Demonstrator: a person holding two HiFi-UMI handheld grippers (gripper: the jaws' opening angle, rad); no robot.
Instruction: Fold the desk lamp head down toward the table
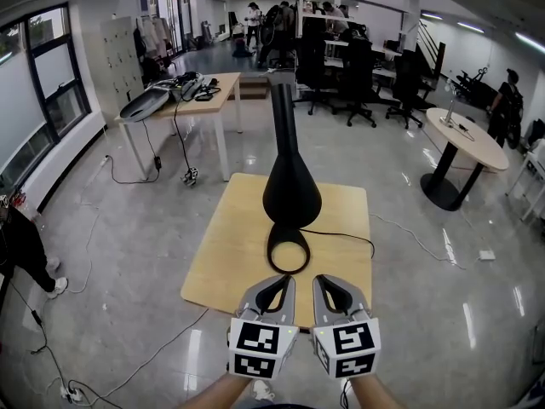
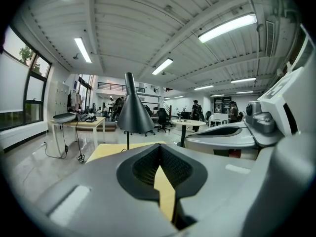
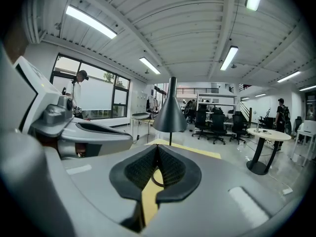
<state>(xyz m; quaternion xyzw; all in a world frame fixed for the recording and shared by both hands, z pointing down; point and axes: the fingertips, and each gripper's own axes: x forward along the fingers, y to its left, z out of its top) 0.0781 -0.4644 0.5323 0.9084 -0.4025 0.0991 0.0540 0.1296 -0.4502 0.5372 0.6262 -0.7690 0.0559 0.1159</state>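
Tools: left tool [image 1: 281,281] and right tool [image 1: 325,281] are both closed on nothing, side by side at the bench's [image 1: 230,254] near edge.
Lamp: lamp head [image 1: 292,196] stands tall mid-bench over its ring base [image 1: 288,250], clear of both tools.
Risk: a push high on the head may tip or slide the lamp; the cord [image 1: 341,234] trailing right could snag.
Bench: small, pale smooth wood.
Room: open office, glossy floor [image 1: 128,254], people far off.
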